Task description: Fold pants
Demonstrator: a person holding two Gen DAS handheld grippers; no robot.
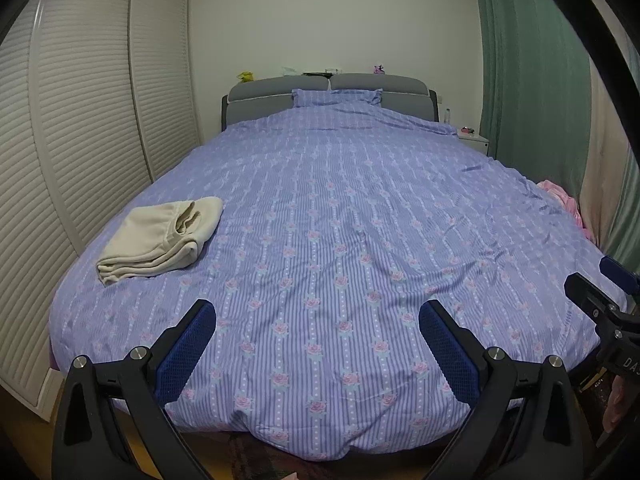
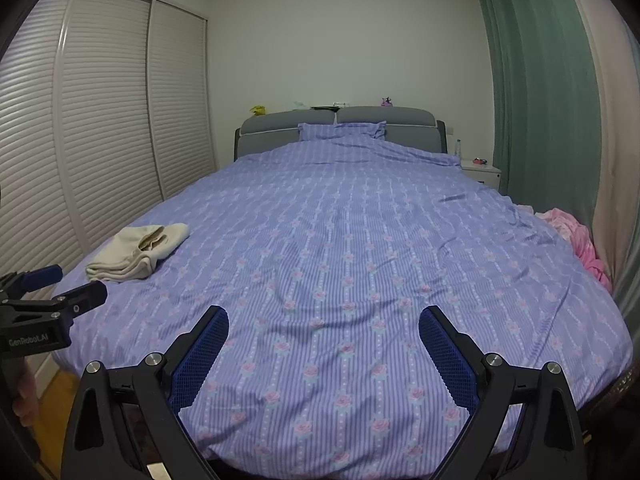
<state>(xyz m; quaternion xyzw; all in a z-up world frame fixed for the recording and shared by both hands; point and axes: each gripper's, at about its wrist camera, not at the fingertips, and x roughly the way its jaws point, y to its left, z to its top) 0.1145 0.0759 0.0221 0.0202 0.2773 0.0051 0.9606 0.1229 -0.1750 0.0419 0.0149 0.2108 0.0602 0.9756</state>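
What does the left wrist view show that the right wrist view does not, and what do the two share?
Only the left wrist view shows the right gripper from the side, at its right edge, and its own open left gripper. Only the right wrist view shows the left gripper from the side, at its left edge, more of the pink cloth, and its own open right gripper. Both share the folded beige pants on the bed, the pillow, the wardrobe and the green curtain.

Cream pants (image 1: 160, 238) on a lilac striped, pink-rose duvet (image 1: 340, 240); green curtain (image 1: 532, 60).
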